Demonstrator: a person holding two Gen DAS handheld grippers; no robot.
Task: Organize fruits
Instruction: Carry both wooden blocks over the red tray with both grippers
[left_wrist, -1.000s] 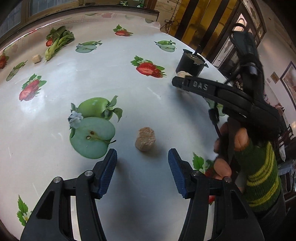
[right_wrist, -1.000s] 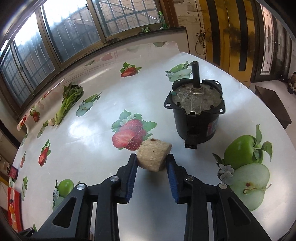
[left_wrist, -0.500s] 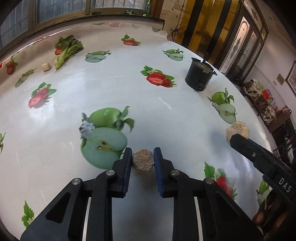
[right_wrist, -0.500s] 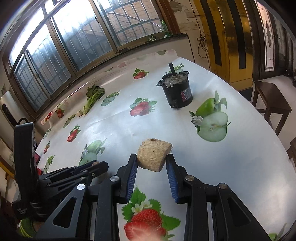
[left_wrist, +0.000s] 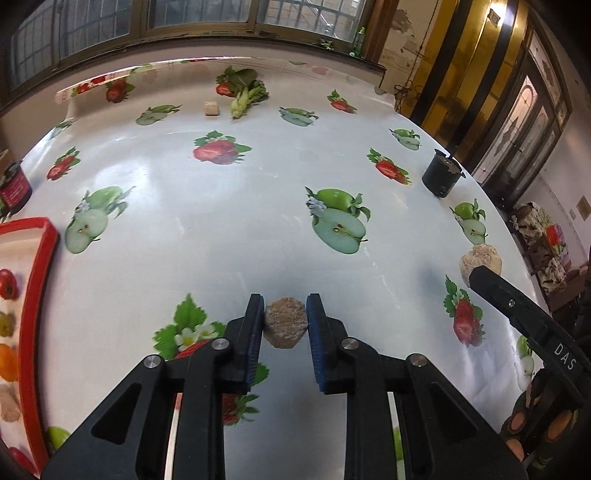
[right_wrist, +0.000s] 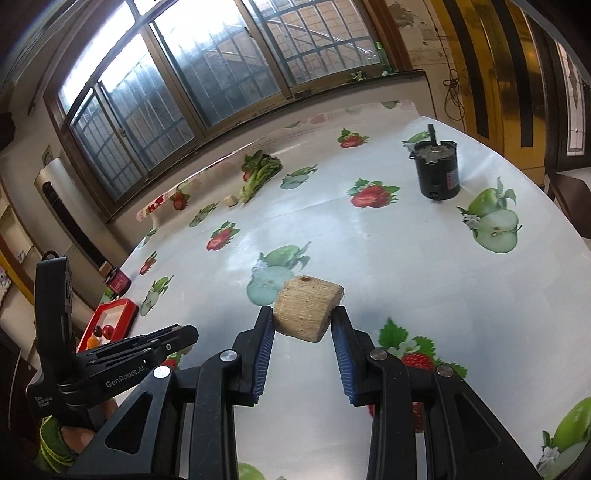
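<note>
Item: your left gripper clamps a small cob chunk; right gripper clamps a larger chunk, probably bound for the red tray.

My left gripper and right gripper show black arms, ribbed blue pads, silver screws; "GenRobot.AI" lettering at eight o'clock, above a green, yellow-striped sleeve.

A small tan cork-like chunk sits pinched above the bench. A larger ridged beige chunk is held tilted. A third small piece lies far off by the printed greens.
</note>
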